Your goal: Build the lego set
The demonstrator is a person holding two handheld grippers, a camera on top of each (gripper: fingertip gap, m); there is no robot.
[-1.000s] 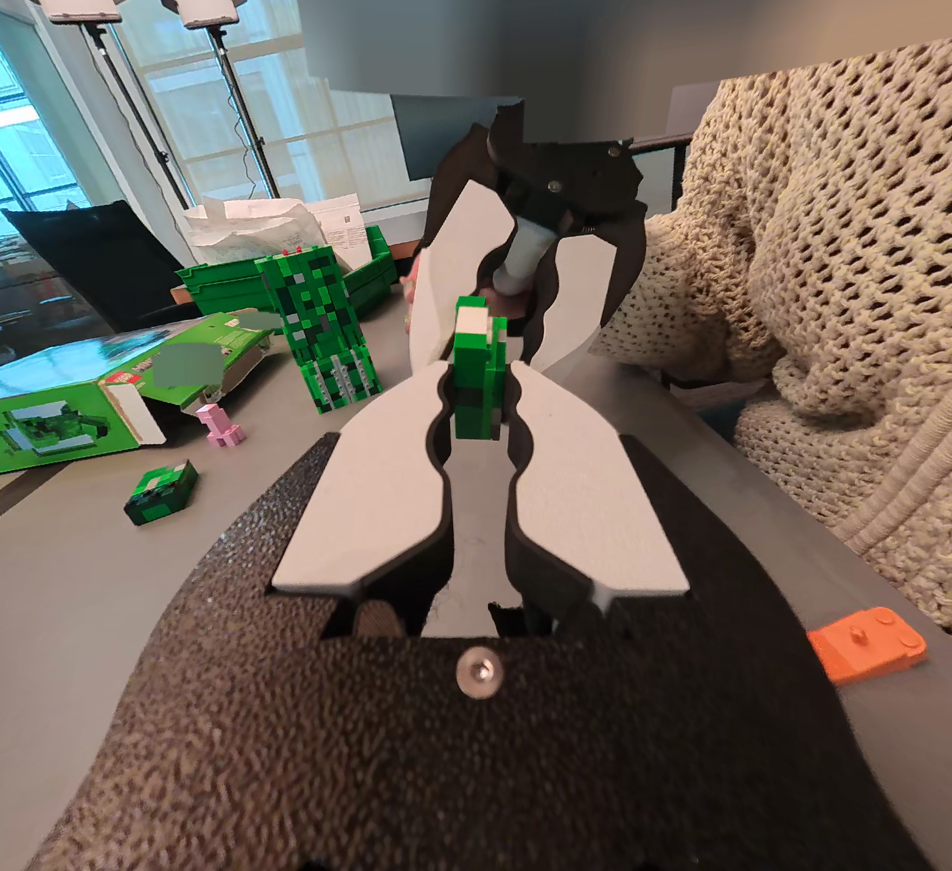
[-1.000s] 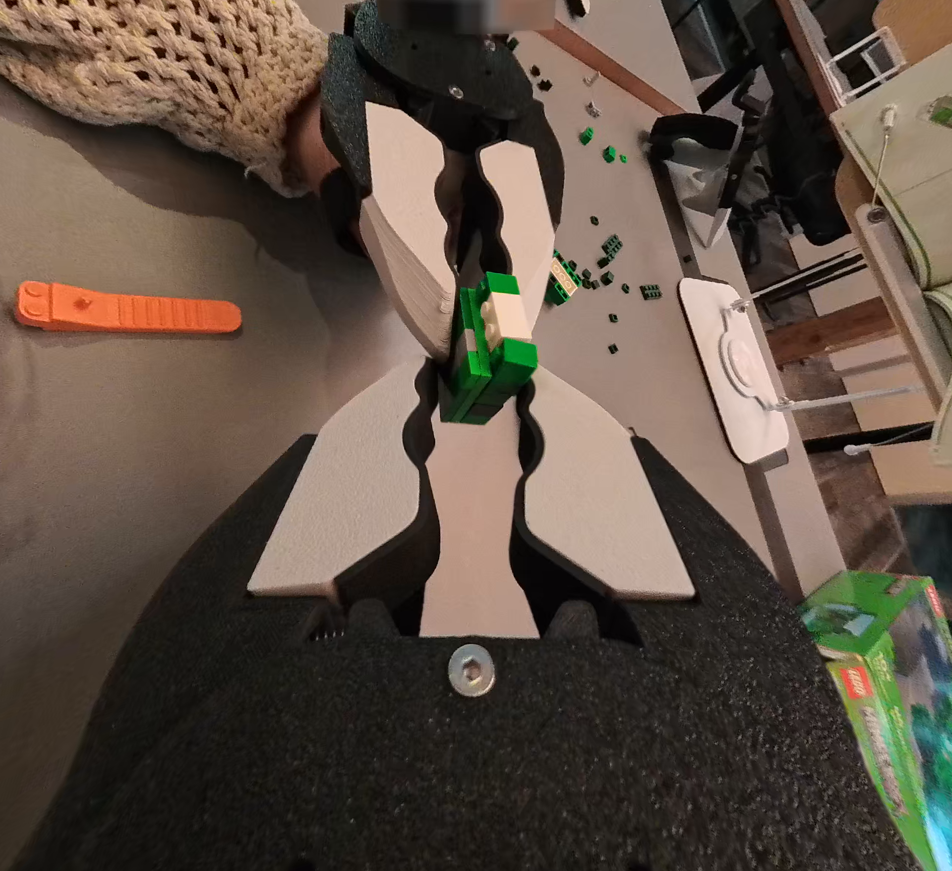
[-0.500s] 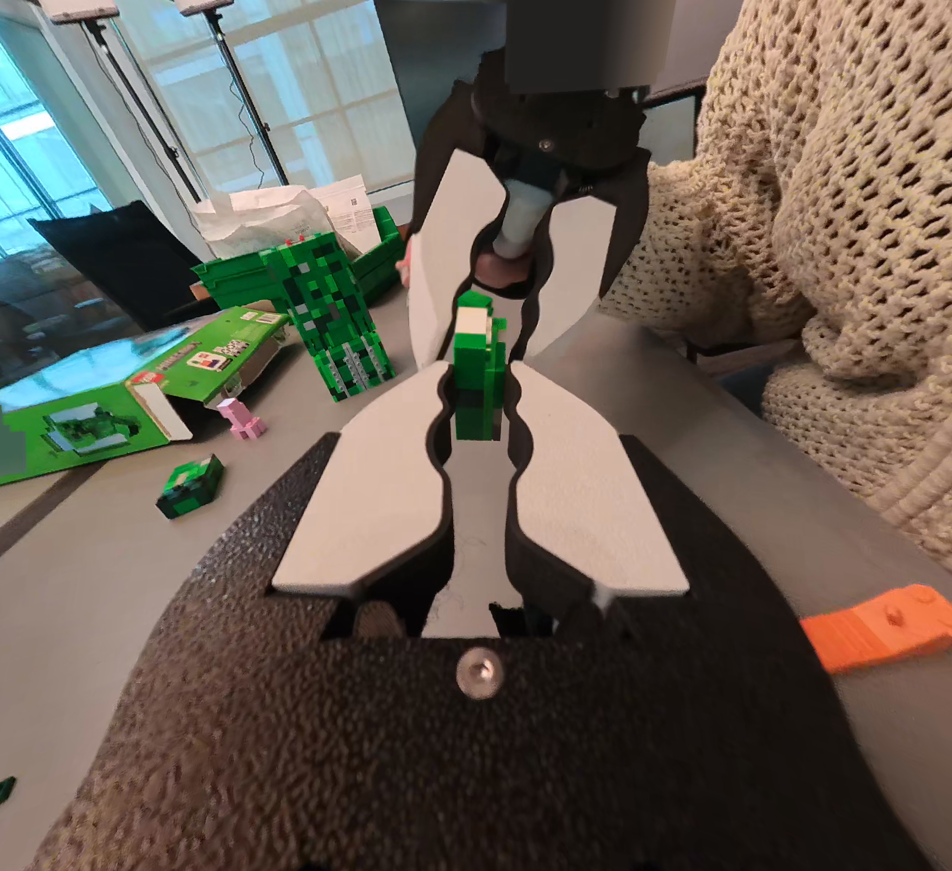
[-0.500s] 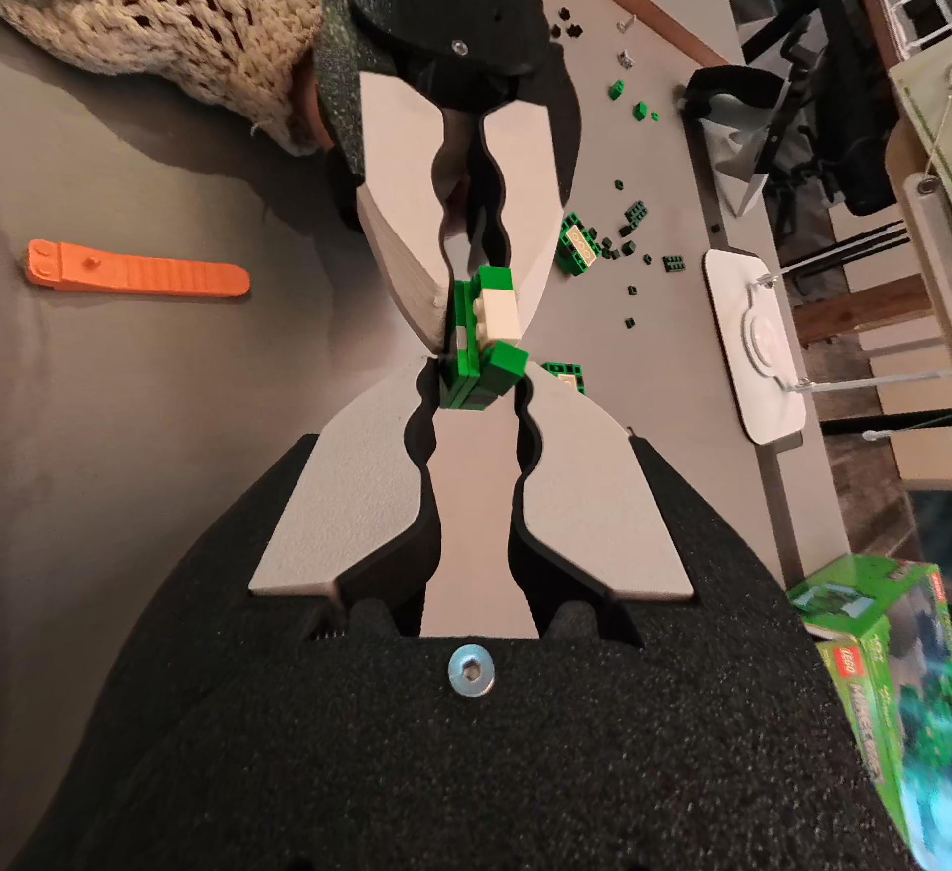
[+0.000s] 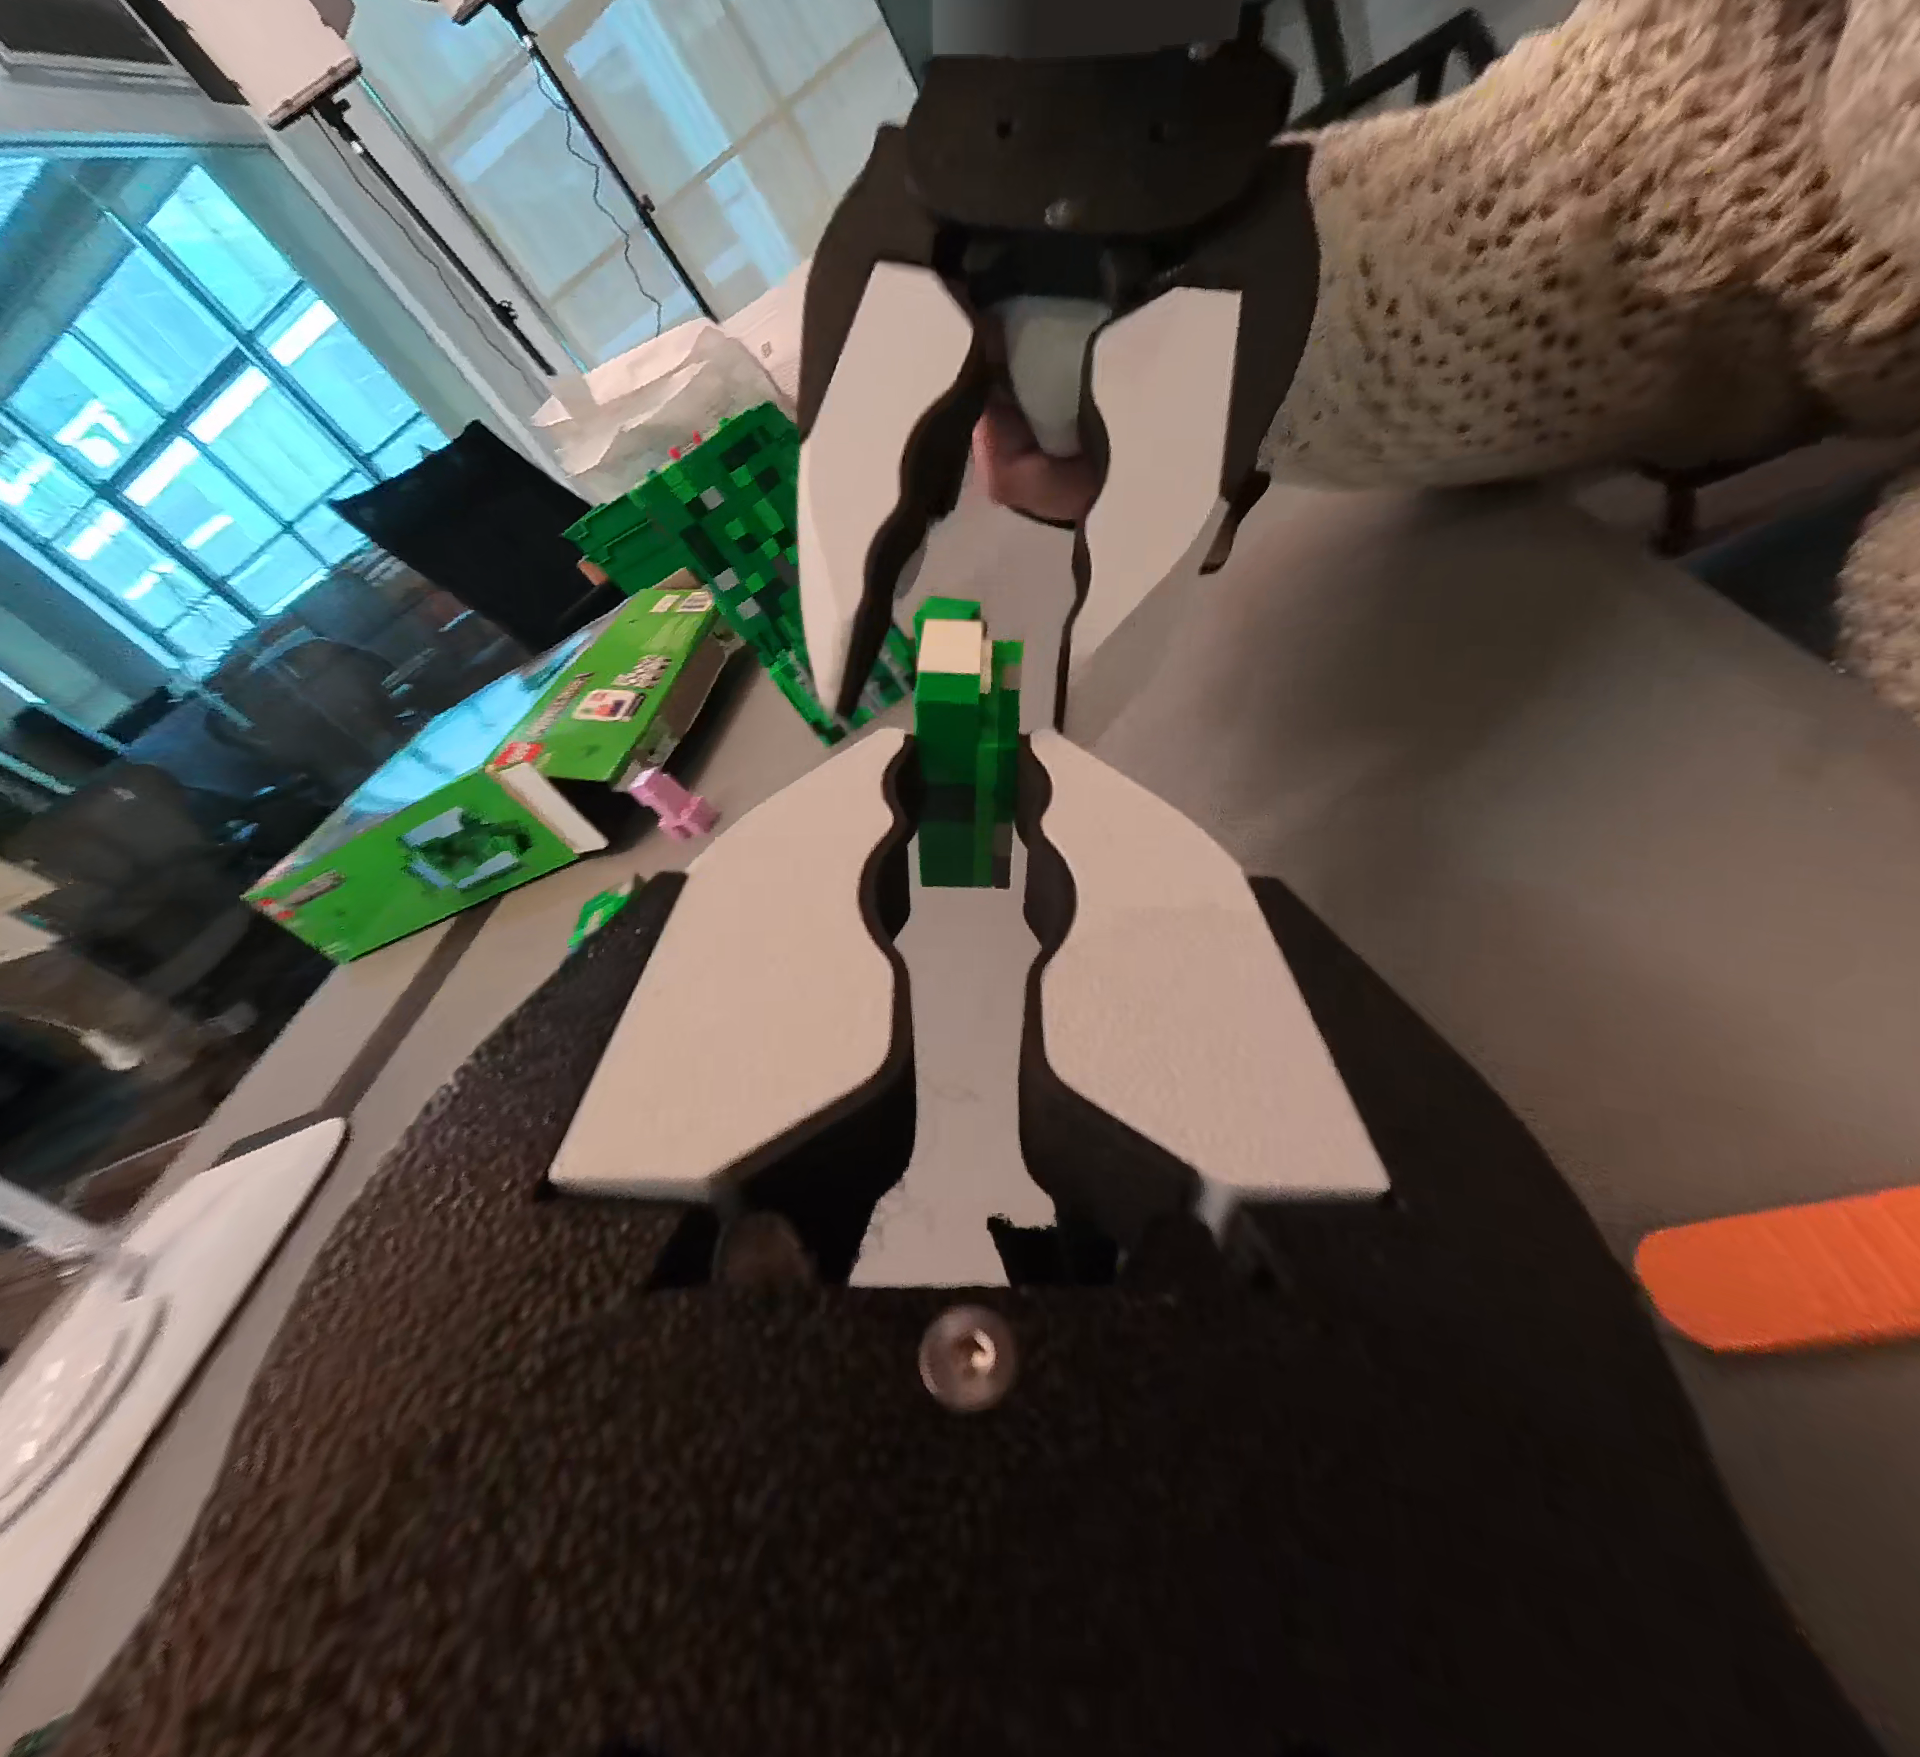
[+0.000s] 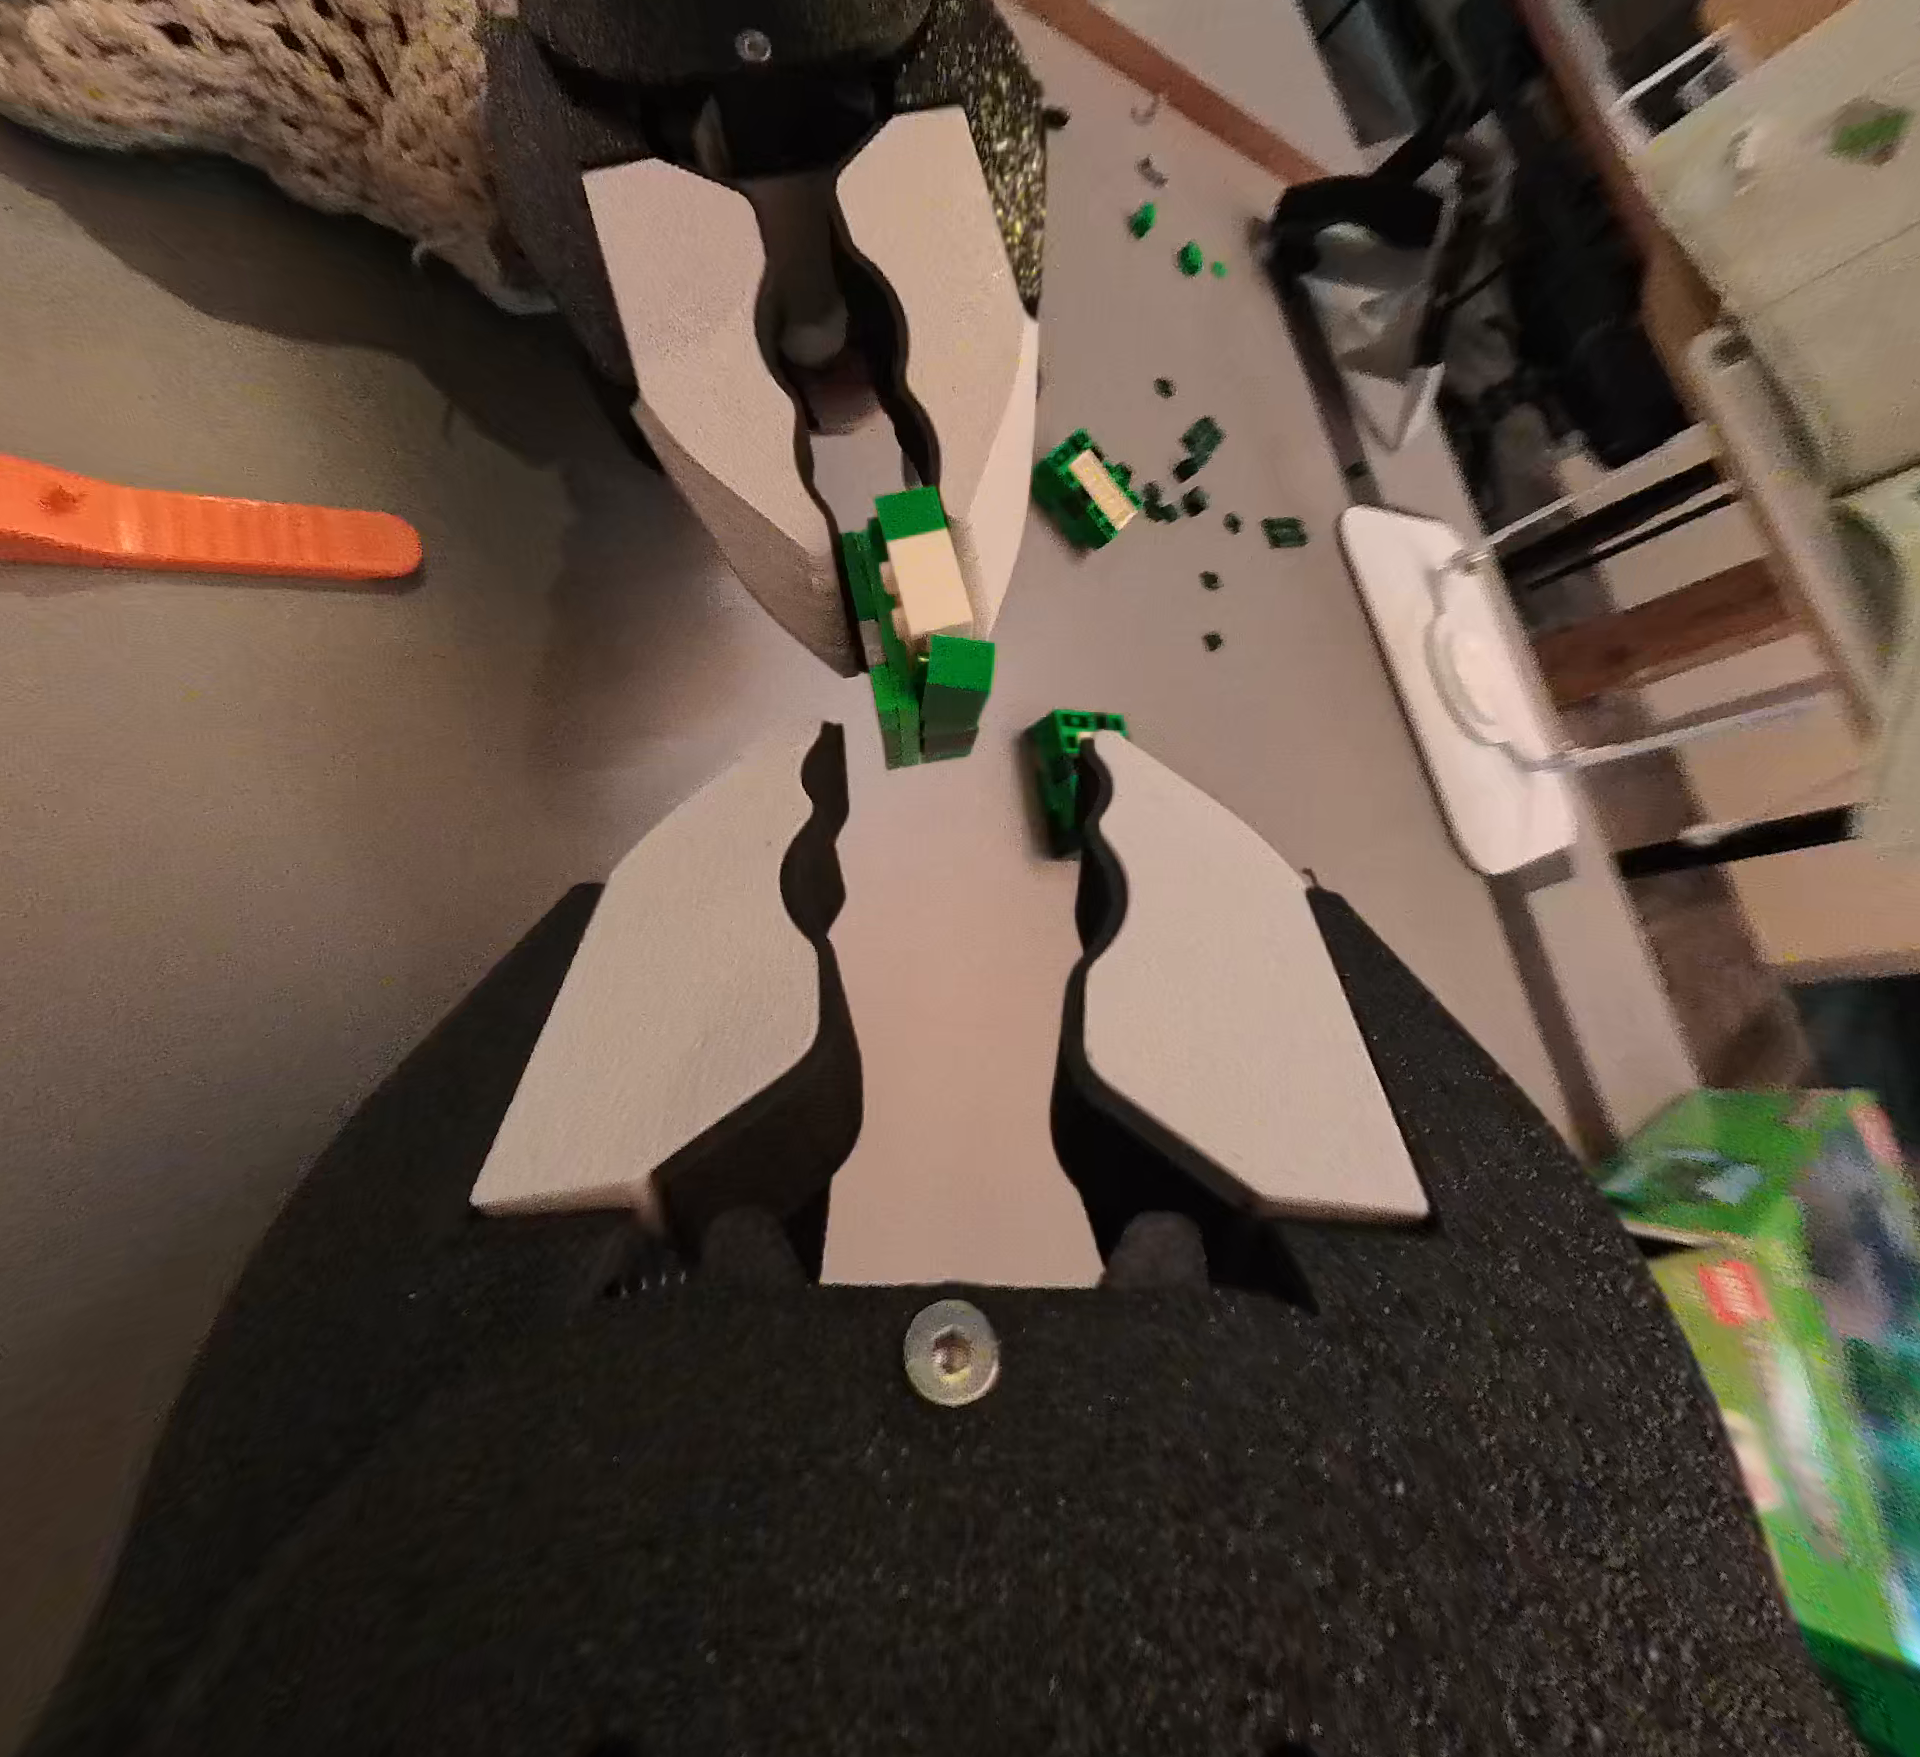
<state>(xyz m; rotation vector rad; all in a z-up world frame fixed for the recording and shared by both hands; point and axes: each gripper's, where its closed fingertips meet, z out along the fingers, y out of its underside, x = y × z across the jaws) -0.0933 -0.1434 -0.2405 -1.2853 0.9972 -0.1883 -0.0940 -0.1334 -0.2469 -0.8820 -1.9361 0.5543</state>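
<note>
left gripper (image 5: 961, 751) clamps brick assembly (image 5: 961, 762); right gripper (image 6: 961, 751) spread.

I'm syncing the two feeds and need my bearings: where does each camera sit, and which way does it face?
Left wrist view: on the left gripper, looking along its fingers at the lego piece it clamps, the right gripper opposite, a knit sleeve.
Right wrist view: on the right gripper, open, facing the left gripper, a sleeve, loose bricks.
Shared: the piece, both grippers, the orange tool, the table.
</note>
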